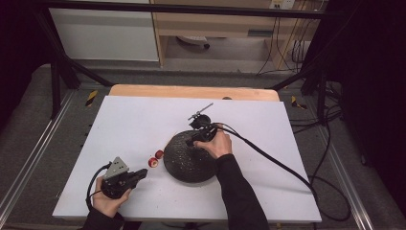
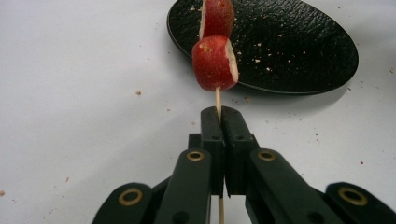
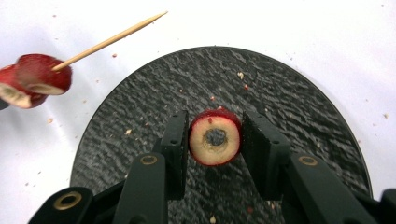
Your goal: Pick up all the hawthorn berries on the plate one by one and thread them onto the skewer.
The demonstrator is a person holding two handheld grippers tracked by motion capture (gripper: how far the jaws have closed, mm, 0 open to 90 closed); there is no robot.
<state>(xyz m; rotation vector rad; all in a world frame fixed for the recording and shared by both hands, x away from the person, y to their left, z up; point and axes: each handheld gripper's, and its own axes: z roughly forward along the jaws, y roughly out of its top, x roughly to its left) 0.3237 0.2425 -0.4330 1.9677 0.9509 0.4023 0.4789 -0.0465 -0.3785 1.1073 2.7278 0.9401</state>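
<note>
Black jaws of the left claw (image 2: pixel 219 116), at the bottom centre of the left gripper view, are pressed together on a thin wooden skewer (image 2: pixel 217 99). It carries two red fruit slices (image 2: pixel 215 63), held clear of the white worktop (image 2: pixel 84 93), apparently so the tip stays free for loading. The right claw (image 3: pixel 215 140) grips a third red, cored fruit slice (image 3: pixel 215 136) between its pads (narrow opening) above the round black textured plate (image 3: pixel 289 98), mid-frame in the right gripper view, likely for threading next.
</note>
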